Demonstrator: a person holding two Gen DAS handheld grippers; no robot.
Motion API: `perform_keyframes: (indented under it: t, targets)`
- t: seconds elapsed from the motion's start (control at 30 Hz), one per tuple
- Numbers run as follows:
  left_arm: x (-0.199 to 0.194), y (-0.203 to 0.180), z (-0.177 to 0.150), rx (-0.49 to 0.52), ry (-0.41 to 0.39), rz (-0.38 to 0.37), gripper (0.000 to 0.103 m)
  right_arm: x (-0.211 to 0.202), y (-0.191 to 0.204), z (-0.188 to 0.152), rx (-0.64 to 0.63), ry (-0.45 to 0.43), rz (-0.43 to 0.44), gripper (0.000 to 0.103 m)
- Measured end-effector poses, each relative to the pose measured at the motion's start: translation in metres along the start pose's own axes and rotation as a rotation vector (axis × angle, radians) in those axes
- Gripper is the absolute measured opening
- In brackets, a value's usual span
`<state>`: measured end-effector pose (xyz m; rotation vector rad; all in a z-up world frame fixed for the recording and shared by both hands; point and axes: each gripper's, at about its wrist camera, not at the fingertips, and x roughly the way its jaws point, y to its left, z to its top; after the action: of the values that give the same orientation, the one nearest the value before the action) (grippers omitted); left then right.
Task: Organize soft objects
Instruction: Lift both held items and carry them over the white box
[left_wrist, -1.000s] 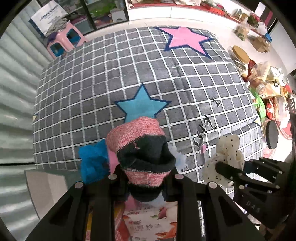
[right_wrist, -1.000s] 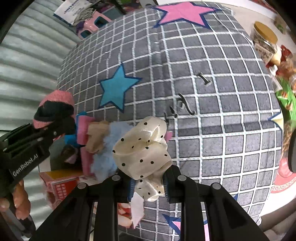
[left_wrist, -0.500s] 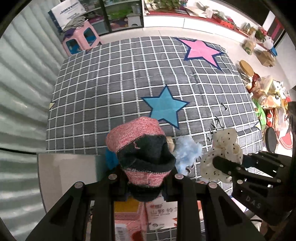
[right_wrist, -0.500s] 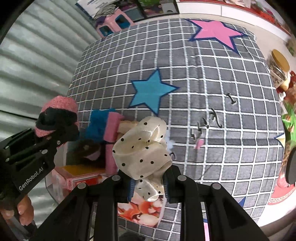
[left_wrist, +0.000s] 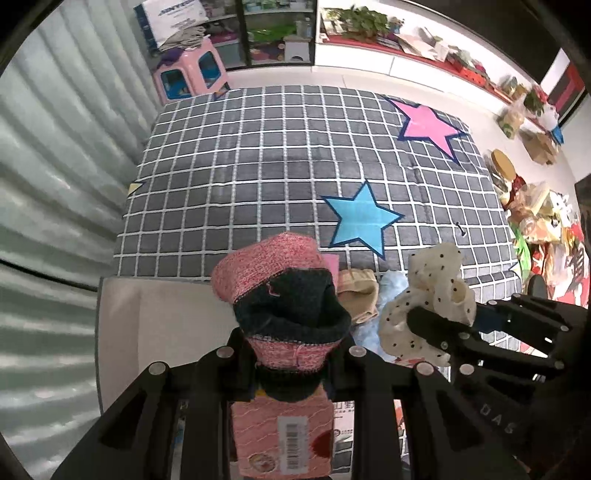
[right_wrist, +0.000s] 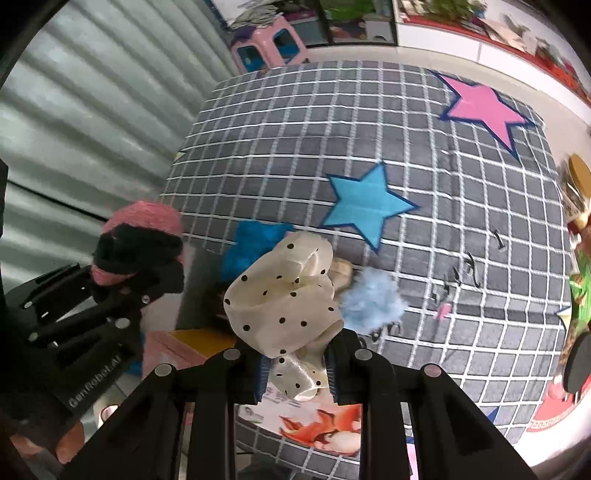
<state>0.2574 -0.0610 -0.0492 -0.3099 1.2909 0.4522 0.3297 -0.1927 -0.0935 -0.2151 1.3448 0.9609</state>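
Sock (left_wrist: 280, 291), pink and black and rolled up, sits clamped between the fingers of the left gripper (left_wrist: 290, 354) in the left wrist view, raised above the near edge of the checked mat (left_wrist: 280, 155). Straight below and ahead lies a pale tray (left_wrist: 166, 325), butted against the mat's near edge toward its left corner; I judge that to be where the sock belongs, so the move is forward and down. To the sock's right, on the mat's near edge, lie a beige piece (left_wrist: 360, 295) and a pale-blue fluffy piece (left_wrist: 388, 291). A pink box (left_wrist: 282, 435) shows under the fingers. Right gripper (left_wrist: 439, 332) hangs alongside, closed on the dotted scrunchie (left_wrist: 428, 306).

From the right wrist view, the scrunchie (right_wrist: 288, 306) fills the right gripper (right_wrist: 295, 369), gripped at its lower fold, its loop lying roughly crosswise to the fingers. Left gripper (right_wrist: 140, 280) with the sock (right_wrist: 136, 247) is off to the left, over the tray side, so it is the nearer one to the tray. Beyond the scrunchie lie a blue tuft (right_wrist: 255, 247) and the pale-blue piece (right_wrist: 373, 302), both near the mat's near edge.
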Motion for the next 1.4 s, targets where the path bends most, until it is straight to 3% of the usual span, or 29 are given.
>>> perform_keyframes:
  t: [0.73,1.4]
  targets:
    - [-0.022,0.093,-0.040,-0.184,-0.032,0.009,0.027,0.006,0.098,0.017,-0.185,0.024,0.000,0.026]
    - [-0.032,0.130,-0.105,-0.262,-0.026,0.030,0.027,0.010,0.165,-0.018,-0.296,0.059,0.032,0.026]
